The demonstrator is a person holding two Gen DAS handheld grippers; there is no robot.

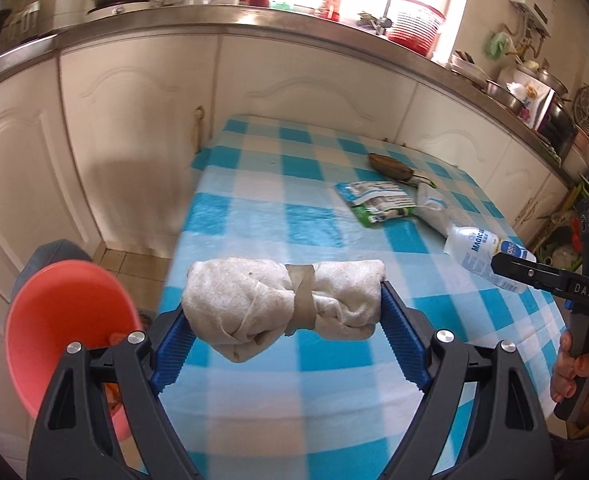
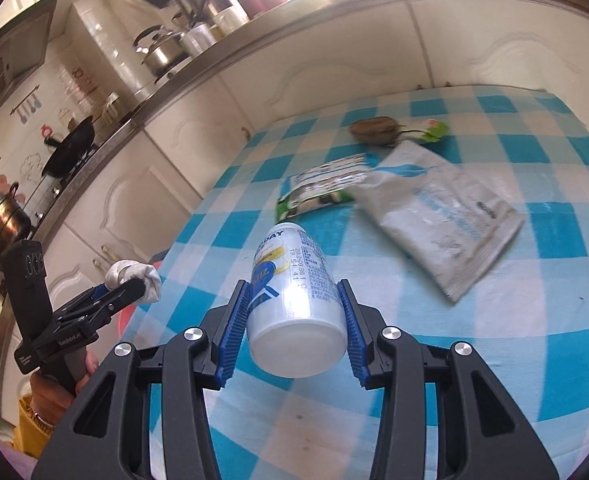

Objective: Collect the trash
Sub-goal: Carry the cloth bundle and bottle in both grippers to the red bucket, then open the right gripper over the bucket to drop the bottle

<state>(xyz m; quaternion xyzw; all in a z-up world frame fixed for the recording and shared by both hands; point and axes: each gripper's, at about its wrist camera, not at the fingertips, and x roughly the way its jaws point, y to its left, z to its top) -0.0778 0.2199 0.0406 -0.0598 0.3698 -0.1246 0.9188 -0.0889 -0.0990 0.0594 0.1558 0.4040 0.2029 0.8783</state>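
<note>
My left gripper [image 1: 284, 322] is shut on a rolled white cloth bundle [image 1: 254, 300] bound with a tan band, held crosswise above the table's left edge. The same bundle [image 2: 134, 276] shows at the left of the right wrist view. My right gripper [image 2: 294, 320] is shut on a small white plastic bottle [image 2: 294, 300] with blue print, lifted off the table; the bottle [image 1: 482, 256] also appears at the right of the left wrist view. A salmon-pink bin [image 1: 62, 328] stands on the floor left of the table, just beside the bundle.
On the blue-and-white checked tablecloth [image 1: 274, 200] lie a green-and-white wrapper [image 1: 378, 202], a white pouch [image 2: 438, 216] and a brown dried fruit [image 2: 374, 130]. White cabinets [image 1: 134, 120] and a cluttered steel counter [image 1: 254, 20] stand behind. A hand [image 1: 574, 372] holds the right gripper's handle.
</note>
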